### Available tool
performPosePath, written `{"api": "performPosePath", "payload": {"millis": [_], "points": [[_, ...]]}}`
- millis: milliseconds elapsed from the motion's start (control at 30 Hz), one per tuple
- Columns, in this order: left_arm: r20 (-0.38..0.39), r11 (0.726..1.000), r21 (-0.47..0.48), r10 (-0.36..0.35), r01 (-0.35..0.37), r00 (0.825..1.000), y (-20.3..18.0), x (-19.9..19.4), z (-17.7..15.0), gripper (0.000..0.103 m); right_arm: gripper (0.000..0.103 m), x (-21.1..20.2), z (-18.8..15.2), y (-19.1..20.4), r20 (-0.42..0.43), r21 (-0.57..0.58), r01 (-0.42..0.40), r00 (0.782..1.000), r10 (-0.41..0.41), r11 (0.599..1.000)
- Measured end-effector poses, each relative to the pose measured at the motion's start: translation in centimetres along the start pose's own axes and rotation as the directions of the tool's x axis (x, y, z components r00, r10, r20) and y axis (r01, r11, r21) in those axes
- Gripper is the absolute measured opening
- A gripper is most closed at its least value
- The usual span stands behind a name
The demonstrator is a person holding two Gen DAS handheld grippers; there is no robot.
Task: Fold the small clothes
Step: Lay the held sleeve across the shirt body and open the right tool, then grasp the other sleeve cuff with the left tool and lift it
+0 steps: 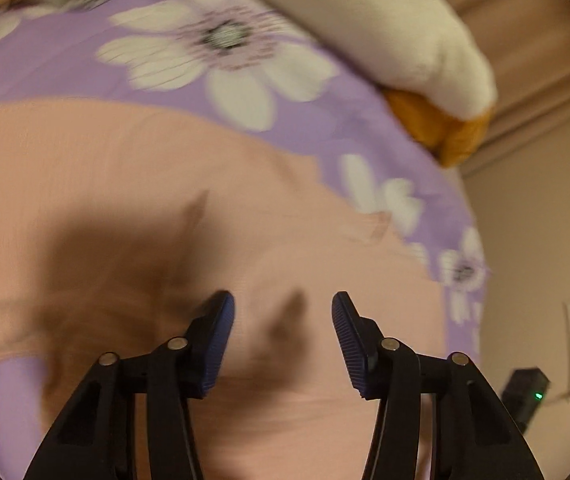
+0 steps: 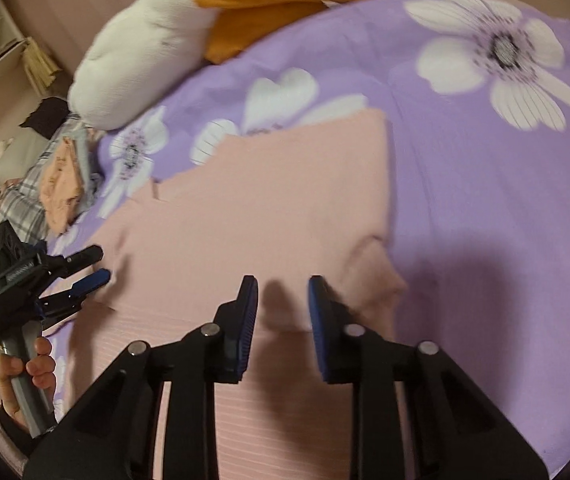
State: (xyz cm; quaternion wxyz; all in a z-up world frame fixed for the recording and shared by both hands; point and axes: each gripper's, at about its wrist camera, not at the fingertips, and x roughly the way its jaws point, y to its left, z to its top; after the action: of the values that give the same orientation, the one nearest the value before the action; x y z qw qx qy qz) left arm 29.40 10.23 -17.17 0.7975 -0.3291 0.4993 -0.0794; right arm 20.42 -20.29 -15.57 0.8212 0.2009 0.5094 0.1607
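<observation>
The pink garment [image 2: 245, 208] lies spread flat on the purple flowered sheet [image 2: 485, 184], its ribbed cloth filling the near half of both wrist views, one small fold raised near its right edge in the right wrist view. Your right gripper [image 2: 283, 304] hangs over the near part of the garment, jaws apart with a narrow gap, nothing between the pads, only their shadow on the cloth below. Your left gripper [image 1: 283, 320] hangs over the garment too, jaws standing wider, blue pads clear of the cloth, nothing clamped. From the right wrist view, the left gripper [image 2: 93, 268] shows at the garment's left edge, tips parted, your left hand [image 2: 25, 372] wrapped round its grey handle. Beyond the garment, on the sheet's far side, a white plush toy [image 2: 137, 60] with orange parts lies against the edge. Left of the sheet sits a heap of other clothes [image 2: 61, 176], plaid and peach pieces among them; both views are blurred
</observation>
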Motion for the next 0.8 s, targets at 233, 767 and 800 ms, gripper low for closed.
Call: {"api": "performPosePath", "payload": {"millis": [233,767,800], "points": [[0.049,0.995,-0.055,-0.083,0.086,0.995,3.2,-5.6,-0.3,0.058,0.039,-2.7,-1.2,2.3,0.038,-0.011,-0.058,0.998,0.058,0.998],[0.44,0.833,-0.524,0.085,0.179,0.894,27.3,-24.5,-3.9,0.071,0.049,-5.8,-5.2,7.7,0.04,-0.043,-0.145,0.988,0.147,0.989],[0.454,0.822,-0.532,0.074,0.203,0.888,27.8,-24.5,-3.9,0.071,0.049,-5.8,-5.2,8.0,0.039,-0.047,-0.149,0.988,0.151,0.988]]}}
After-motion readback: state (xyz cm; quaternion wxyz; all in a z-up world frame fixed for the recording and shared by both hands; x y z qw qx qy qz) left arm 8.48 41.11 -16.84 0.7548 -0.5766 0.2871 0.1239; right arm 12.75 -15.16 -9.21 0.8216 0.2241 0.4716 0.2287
